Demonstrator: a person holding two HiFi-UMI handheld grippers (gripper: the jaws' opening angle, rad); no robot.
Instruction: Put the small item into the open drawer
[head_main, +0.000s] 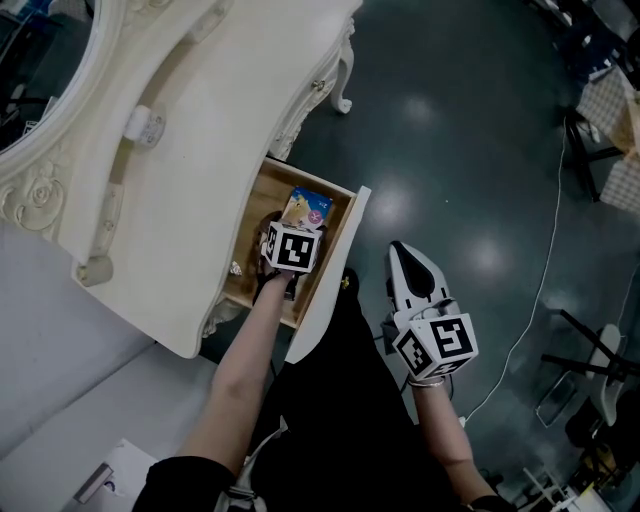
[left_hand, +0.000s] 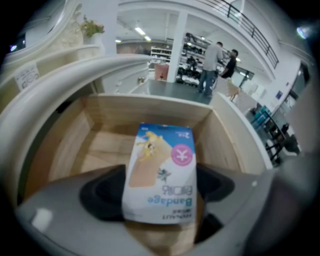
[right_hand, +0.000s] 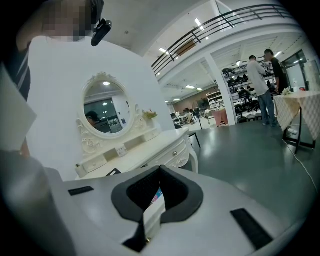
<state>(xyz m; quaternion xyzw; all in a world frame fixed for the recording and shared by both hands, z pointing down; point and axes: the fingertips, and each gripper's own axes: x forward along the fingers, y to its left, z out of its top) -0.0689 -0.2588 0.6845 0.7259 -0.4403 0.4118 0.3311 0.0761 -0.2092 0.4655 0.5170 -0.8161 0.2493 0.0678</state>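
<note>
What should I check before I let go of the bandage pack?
1. Drawer open: ok.
2. Left gripper shut on the pack: ok, jaws press both sides.
3. Pack inside the drawer's walls, not over the rim: ok, wood shows left, right and behind it.
4. Drop height to the drawer floor: cannot tell.
5. Floor under the pack free: cannot tell, the pack hides it.
6. Right gripper clear of the drawer: ok, it hangs over the room's floor, jaws together, empty.
</note>
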